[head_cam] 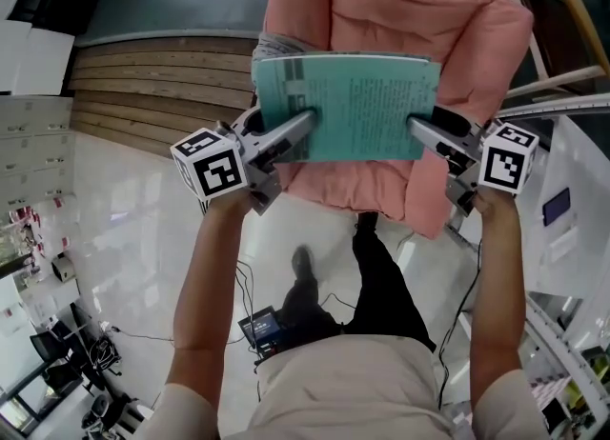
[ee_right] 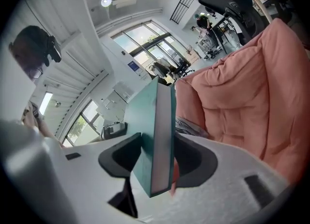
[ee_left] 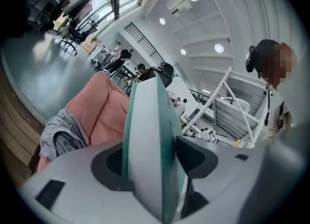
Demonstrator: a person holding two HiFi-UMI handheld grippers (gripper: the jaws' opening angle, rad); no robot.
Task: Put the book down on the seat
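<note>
A teal book (head_cam: 353, 105) lies level over the pink cushioned seat (head_cam: 381, 0), held at both side edges. My left gripper (head_cam: 303, 124) grips its left edge; in the left gripper view the book (ee_left: 145, 136) stands edge-on between the jaws, whose pads lie against its covers. My right gripper (head_cam: 419, 129) holds the right edge the same way, and the right gripper view shows the book (ee_right: 160, 136) clamped between the pads, with the cushion (ee_right: 252, 97) behind it. Whether the book rests on the cushion is hidden.
A grey cloth (head_cam: 276, 45) lies on the seat at the book's far left corner. A wooden step (head_cam: 143, 86) runs at the left. White rack frames (head_cam: 572, 76) stand at the right. Cables and a small device (head_cam: 262, 329) lie on the floor. A person (ee_left: 276, 97) stands nearby.
</note>
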